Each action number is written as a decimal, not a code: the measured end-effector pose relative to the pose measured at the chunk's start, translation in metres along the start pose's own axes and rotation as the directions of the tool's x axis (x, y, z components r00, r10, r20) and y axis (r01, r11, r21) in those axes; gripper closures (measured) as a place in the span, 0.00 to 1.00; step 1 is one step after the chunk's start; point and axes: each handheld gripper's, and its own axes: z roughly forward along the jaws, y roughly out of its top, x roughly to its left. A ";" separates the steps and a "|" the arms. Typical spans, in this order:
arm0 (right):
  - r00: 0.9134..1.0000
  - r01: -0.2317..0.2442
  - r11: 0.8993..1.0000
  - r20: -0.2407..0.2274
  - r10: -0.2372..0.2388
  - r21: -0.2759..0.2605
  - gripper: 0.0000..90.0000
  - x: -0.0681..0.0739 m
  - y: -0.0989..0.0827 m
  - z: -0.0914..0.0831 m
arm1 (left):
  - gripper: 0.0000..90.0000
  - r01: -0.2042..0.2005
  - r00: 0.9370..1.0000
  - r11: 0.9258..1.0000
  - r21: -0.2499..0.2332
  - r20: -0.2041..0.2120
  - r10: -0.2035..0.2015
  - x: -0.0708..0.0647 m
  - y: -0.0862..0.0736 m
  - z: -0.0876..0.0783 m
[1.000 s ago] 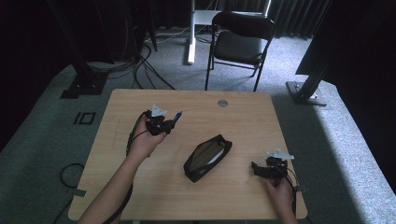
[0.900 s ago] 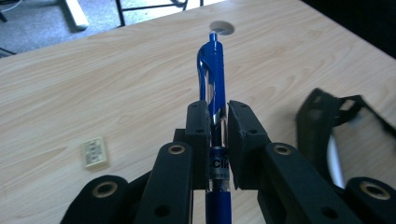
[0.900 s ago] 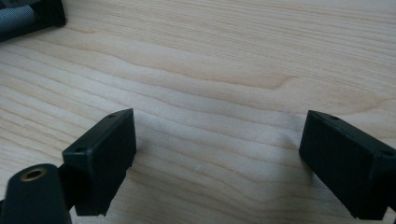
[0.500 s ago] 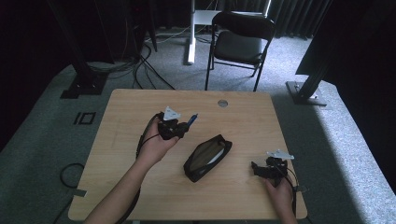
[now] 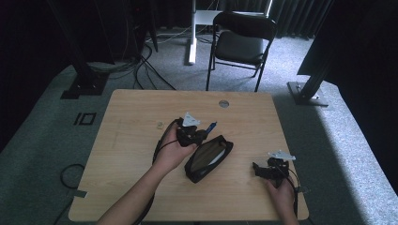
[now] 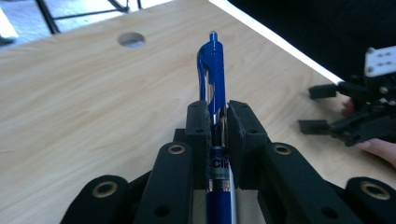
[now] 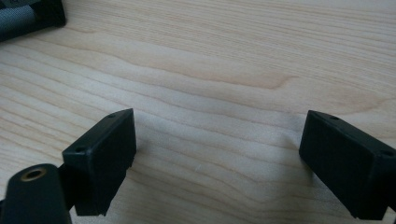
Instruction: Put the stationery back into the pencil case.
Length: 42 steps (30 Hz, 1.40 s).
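Risk assessment, working from the near edge of the table outward. Nearest, the right gripper rests low by the near right corner, jaws spread wide with bare wood between them and nothing held; in the right gripper view a corner of the pencil case sits at the upper left, well apart from the pads. Judgement: if the case needs steadying, this gripper is too far off to help, and the case may slide when something is pushed into it.

Further in, the pencil case lies at the table centre, long axis slanted, its mouth apparently unzipped; how wide it gapes cannot be told.

Beyond and just beside its far end, the left gripper is clamped on a blue pen; the jaws are fully closed on the barrel near its middle, clip end pointing forward past the pads. In the high view the blue pen projects just above the case's far end.

Likely faults: the barrel is round and smooth, so it may swivel or slip between the flat pads; a slanted approach may catch the pen tip or clip on the zip edge; release outside the mouth lets the pen roll toward the cable hole or off the table.
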 end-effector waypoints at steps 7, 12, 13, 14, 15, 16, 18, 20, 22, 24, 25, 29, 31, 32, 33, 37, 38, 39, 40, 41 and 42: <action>1.000 0.000 1.000 0.000 0.000 0.000 0.12 0.000 0.000 0.000 | 0.89 0.001 1.000 0.999 0.036 0.016 -0.002 -0.010 -0.008 0.018; 1.000 0.001 1.000 0.000 -0.001 0.000 0.12 0.000 0.000 0.000 | 0.89 0.018 0.999 0.998 0.067 0.026 -0.020 -0.013 -0.015 0.030; 1.000 0.001 1.000 0.000 -0.001 0.000 0.12 0.000 0.000 0.000 | 0.89 0.020 0.999 0.997 0.070 0.027 -0.022 -0.013 -0.016 0.033; 1.000 0.002 1.000 0.000 -0.002 0.000 0.12 0.000 0.000 0.000 | 0.89 0.019 0.999 0.997 0.076 0.024 -0.021 -0.013 -0.017 0.035; 1.000 0.001 1.000 0.000 -0.001 0.000 0.12 0.000 0.000 0.000 | 0.89 0.013 1.000 0.996 0.086 0.023 -0.015 -0.013 -0.019 0.037; 1.000 0.001 1.000 0.000 -0.001 0.000 0.12 0.000 0.000 0.000 | 0.89 0.018 0.999 0.995 0.094 0.032 -0.021 -0.013 -0.021 0.039; 1.000 0.001 1.000 0.000 -0.001 0.000 0.12 0.000 0.000 0.000 | 0.89 0.015 0.999 0.993 0.113 0.028 -0.018 -0.013 -0.024 0.043; 1.000 0.001 1.000 0.000 -0.001 0.000 0.12 0.000 0.000 0.000 | 0.89 0.018 0.999 0.993 0.118 0.025 -0.021 -0.013 -0.027 0.046; 1.000 0.001 1.000 0.000 -0.001 0.000 0.12 0.000 0.000 0.000 | 0.89 0.009 1.000 0.991 0.132 0.022 -0.012 -0.013 -0.029 0.048; 1.000 0.002 1.000 0.000 -0.002 0.000 0.12 0.000 0.000 0.000 | 0.89 -0.003 1.000 0.989 0.148 0.013 0.001 -0.014 -0.031 0.050; 1.000 0.002 1.000 0.000 -0.002 0.000 0.12 0.000 0.000 0.000 | 0.89 0.001 1.000 0.987 0.163 0.013 -0.003 -0.013 -0.031 0.051; 1.000 0.005 1.000 0.000 -0.005 0.000 0.12 0.000 0.000 0.000 | 0.89 0.022 1.000 0.982 0.186 -0.003 -0.022 -0.010 -0.034 0.056; 1.000 0.004 1.000 0.000 -0.004 0.000 0.12 0.000 0.000 0.000 | 0.89 0.025 1.000 0.980 0.198 -0.003 -0.025 -0.011 -0.035 0.058; 1.000 0.004 1.000 0.000 -0.004 0.000 0.12 0.000 0.000 0.000 | 0.89 0.025 1.000 0.977 0.210 0.000 -0.026 -0.011 -0.036 0.059; 1.000 0.004 1.000 0.000 -0.004 0.001 0.12 0.000 0.000 0.000 | 0.89 0.029 1.000 0.976 0.214 -0.002 -0.029 -0.011 -0.037 0.061; 1.000 0.003 1.000 0.000 -0.003 0.001 0.12 0.000 0.000 0.000 | 0.89 0.009 1.000 0.970 0.244 -0.004 -0.009 -0.012 -0.039 0.066; 1.000 0.003 1.000 -0.001 -0.003 0.001 0.12 0.000 0.000 0.000 | 0.89 0.006 1.000 0.969 0.247 -0.007 -0.005 -0.012 -0.039 0.067; 1.000 0.003 1.000 0.000 -0.003 0.001 0.12 0.000 0.000 0.000 | 0.89 0.008 1.000 0.968 0.252 -0.009 -0.006 -0.012 -0.039 0.068; 1.000 0.003 1.000 0.000 -0.003 0.001 0.12 0.000 0.000 0.000 | 0.89 0.006 1.000 0.966 0.260 -0.008 -0.004 -0.013 -0.039 0.069; 1.000 0.004 1.000 0.000 -0.004 0.000 0.12 0.000 0.000 0.000 | 0.89 0.004 1.000 0.966 0.258 -0.022 0.002 -0.013 -0.039 0.070; 1.000 0.004 1.000 0.000 -0.004 0.000 0.12 0.000 0.000 0.000 | 0.89 -0.007 0.999 0.965 0.262 -0.029 0.015 -0.013 -0.039 0.071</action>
